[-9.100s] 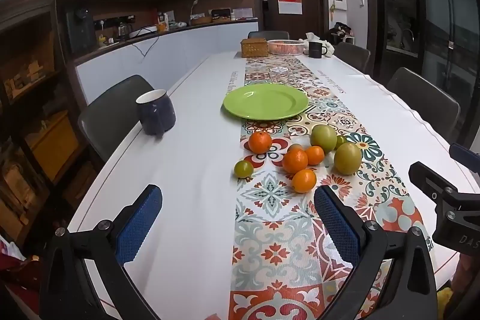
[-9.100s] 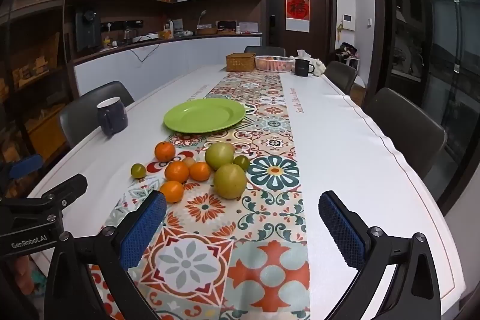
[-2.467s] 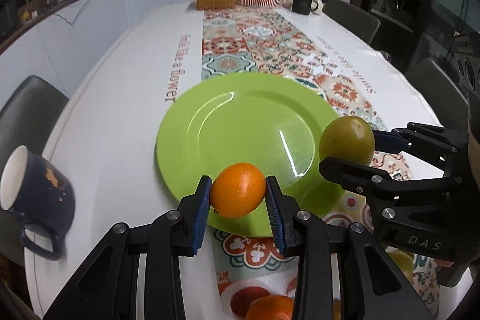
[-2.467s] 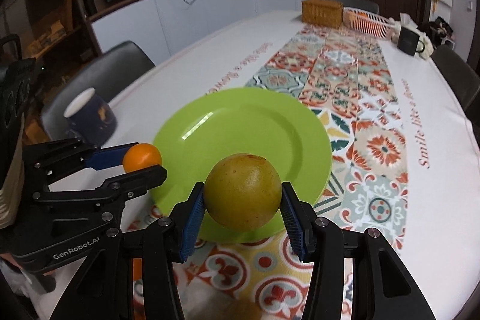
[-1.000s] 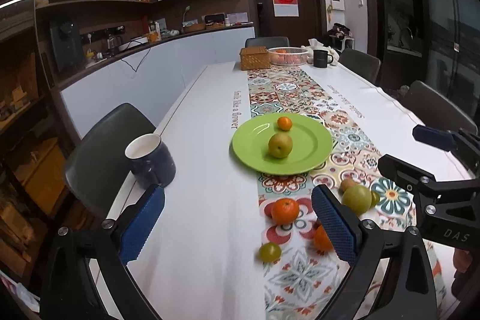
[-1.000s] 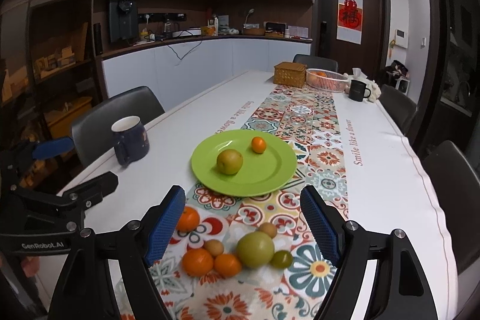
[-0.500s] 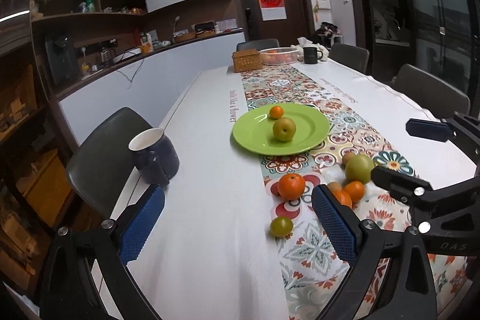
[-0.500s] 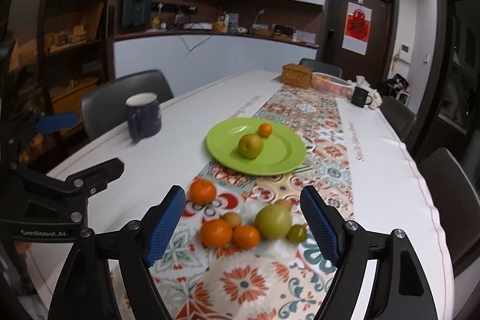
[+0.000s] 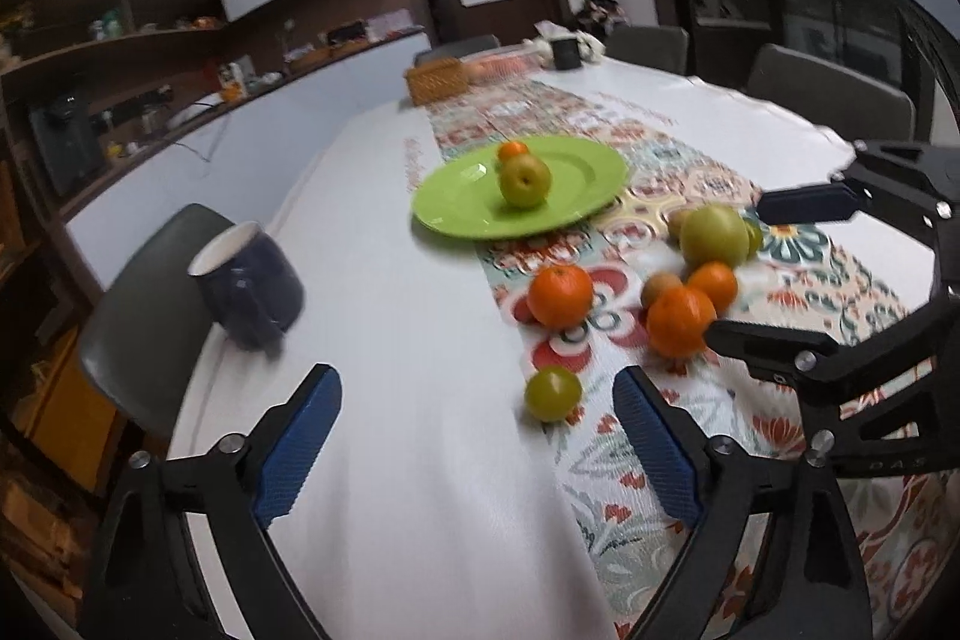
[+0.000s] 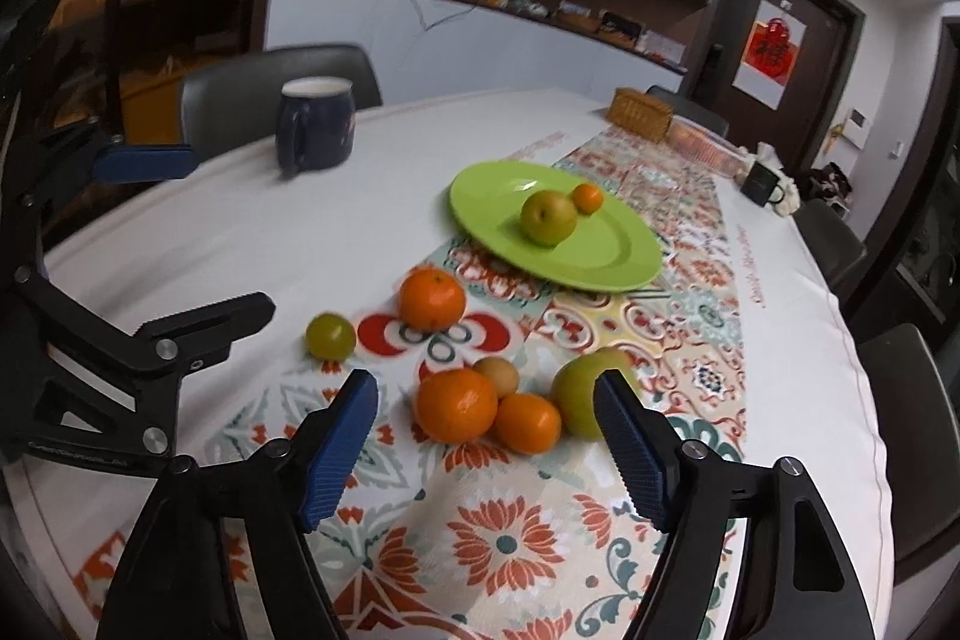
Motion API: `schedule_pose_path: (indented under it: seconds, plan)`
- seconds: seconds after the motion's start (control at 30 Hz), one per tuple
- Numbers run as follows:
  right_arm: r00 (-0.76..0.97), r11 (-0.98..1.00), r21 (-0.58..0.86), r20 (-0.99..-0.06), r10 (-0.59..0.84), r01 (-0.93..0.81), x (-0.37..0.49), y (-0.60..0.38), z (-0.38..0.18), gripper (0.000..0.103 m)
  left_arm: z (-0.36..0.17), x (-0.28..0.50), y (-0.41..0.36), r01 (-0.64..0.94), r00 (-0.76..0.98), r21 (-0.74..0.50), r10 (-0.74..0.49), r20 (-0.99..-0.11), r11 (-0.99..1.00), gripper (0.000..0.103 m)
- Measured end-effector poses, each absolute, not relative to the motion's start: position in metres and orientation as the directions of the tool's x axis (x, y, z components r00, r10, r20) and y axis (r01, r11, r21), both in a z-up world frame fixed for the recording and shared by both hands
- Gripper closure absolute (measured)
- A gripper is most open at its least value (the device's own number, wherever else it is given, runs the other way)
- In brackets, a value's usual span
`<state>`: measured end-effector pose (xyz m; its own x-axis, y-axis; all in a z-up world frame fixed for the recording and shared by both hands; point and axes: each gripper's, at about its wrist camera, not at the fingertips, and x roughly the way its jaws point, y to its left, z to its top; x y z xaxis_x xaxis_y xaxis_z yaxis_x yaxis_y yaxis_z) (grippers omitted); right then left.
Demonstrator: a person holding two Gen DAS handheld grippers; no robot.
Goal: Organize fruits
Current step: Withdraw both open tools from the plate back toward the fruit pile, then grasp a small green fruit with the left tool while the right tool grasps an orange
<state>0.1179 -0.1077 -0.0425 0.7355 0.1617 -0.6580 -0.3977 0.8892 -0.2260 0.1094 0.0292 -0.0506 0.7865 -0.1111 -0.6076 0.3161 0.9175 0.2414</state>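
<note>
Both grippers lower, nearer loose fruit; runner lettering (image 10: 744, 263) blurred, unreadable.

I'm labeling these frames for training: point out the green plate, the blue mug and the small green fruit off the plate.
green plate (image 10: 624, 250), right wrist view, bare near rim.
blue mug (image 10: 318, 127), right wrist view, side wall.
small green fruit (image 9: 552, 393), left wrist view, middle.

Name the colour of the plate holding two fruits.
Bright lime green; the plate shows best in the right wrist view.
</note>
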Motion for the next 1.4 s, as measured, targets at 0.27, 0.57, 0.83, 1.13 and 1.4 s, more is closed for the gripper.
schedule_pose_path:
  seconds: [0.27, 0.57, 0.83, 1.13, 1.4]
  plan:
    - [0.695, 0.841, -0.271, -0.7, 0.162, -0.469, 0.129, -0.1, -0.064, 0.045, -0.076, 0.129, 0.018, 0.448, 0.697, 0.192, -0.208, -0.686, 0.873, 0.021]
    - [0.683, 0.814, -0.295, -0.712, 0.163, -0.501, 0.139, -0.096, -0.075, 0.053, -0.09, 0.145, 0.015, 0.474, 0.623, 0.114, -0.24, -0.744, 0.873, 0.046]
    - [0.669, 0.79, -0.313, -0.726, 0.159, -0.527, 0.14, -0.088, -0.082, 0.058, -0.095, 0.151, 0.012, 0.47, 0.581, 0.063, -0.254, -0.773, 0.881, 0.061]
    - [0.681, 0.786, -0.33, -0.717, 0.152, -0.523, 0.142, -0.086, -0.085, 0.06, -0.095, 0.156, 0.014, 0.433, 0.563, 0.016, -0.257, -0.786, 0.901, 0.073]
    - [0.67, 0.815, -0.247, -0.711, 0.216, -0.525, 0.137, -0.095, -0.072, 0.06, -0.077, 0.145, 0.013, 0.398, 0.593, 0.023, -0.239, -0.769, 0.917, 0.073]
